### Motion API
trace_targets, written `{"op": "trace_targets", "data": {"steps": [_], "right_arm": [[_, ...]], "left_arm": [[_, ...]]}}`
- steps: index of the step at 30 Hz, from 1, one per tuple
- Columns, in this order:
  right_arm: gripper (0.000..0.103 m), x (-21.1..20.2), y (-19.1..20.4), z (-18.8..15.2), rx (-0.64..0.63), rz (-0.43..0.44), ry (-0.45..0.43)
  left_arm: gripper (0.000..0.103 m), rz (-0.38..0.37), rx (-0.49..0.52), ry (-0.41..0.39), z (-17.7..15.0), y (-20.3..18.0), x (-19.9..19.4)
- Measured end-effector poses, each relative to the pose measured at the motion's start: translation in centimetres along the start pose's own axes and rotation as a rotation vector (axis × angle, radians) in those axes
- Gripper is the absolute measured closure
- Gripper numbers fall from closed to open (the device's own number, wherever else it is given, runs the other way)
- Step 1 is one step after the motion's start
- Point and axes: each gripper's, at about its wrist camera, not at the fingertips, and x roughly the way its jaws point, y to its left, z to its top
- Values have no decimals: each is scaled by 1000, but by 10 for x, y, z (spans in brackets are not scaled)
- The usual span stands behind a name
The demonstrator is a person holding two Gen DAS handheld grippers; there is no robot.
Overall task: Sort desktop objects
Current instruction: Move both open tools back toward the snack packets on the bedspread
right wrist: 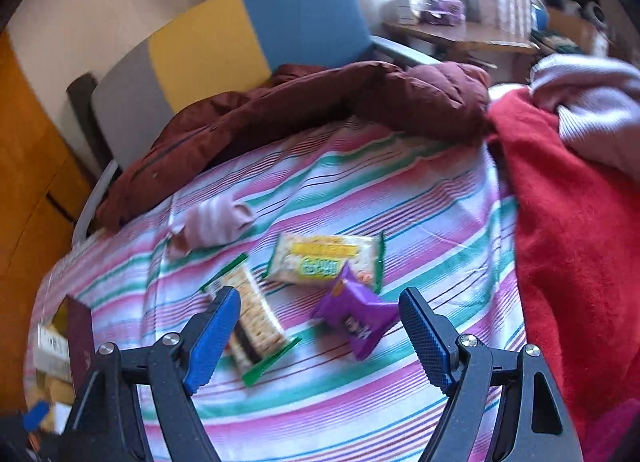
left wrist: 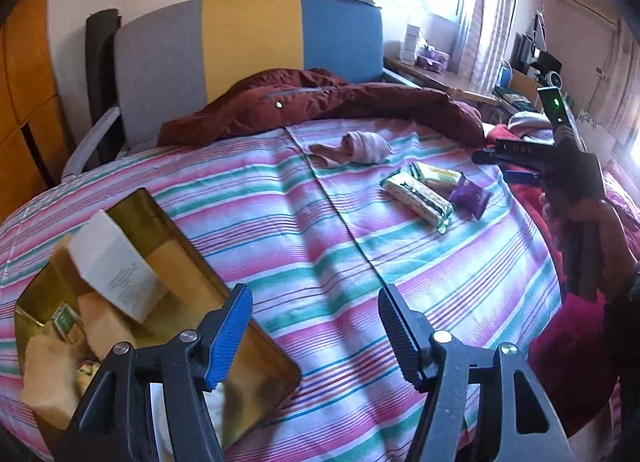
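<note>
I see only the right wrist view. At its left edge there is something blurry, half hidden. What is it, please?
Observer: It is an open gold tin lying on the striped bedcover.
Operator: Is something already inside it?
Observer: Yes. A white box leans on some tan packets.
Operator: And where is the left gripper?
Observer: The left gripper is beside the tin's right edge. Its fingers are open and hold nothing.

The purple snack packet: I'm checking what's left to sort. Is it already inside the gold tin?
No, the purple snack packet lies on the striped bedsheet beside two cracker packs, while the gold tin sits apart at the left.
</note>
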Motion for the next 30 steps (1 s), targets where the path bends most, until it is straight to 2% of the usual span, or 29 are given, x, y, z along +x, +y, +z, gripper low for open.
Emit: {"op": "trace_targets", "data": {"steps": [8, 11, 14, 18, 21, 25, 30], "right_arm": [[21, 6, -50, 7, 221, -14, -27], [21, 3, -65, 6, 271, -37, -31], [21, 8, -69, 5, 298, -15, -1], [21, 15, -54, 4, 223, -10, 43], [21, 20, -35, 4, 107, -41, 57], [37, 30, -18, 1, -20, -88, 82], [41, 44, -6, -6, -132, -111, 131]], "left_arm": [[37, -47, -15, 45, 9, -11, 21], [36, -66, -25, 53, 16, -15, 28], [36, -81, -31, 65, 21, -20, 35], [36, -90, -21, 86, 24, -29, 46], [36, -96, -10, 98, 28, -34, 52], [36, -107, -6, 101, 35, -38, 59], [36, -120, 7, 95, 46, -45, 65]]}}
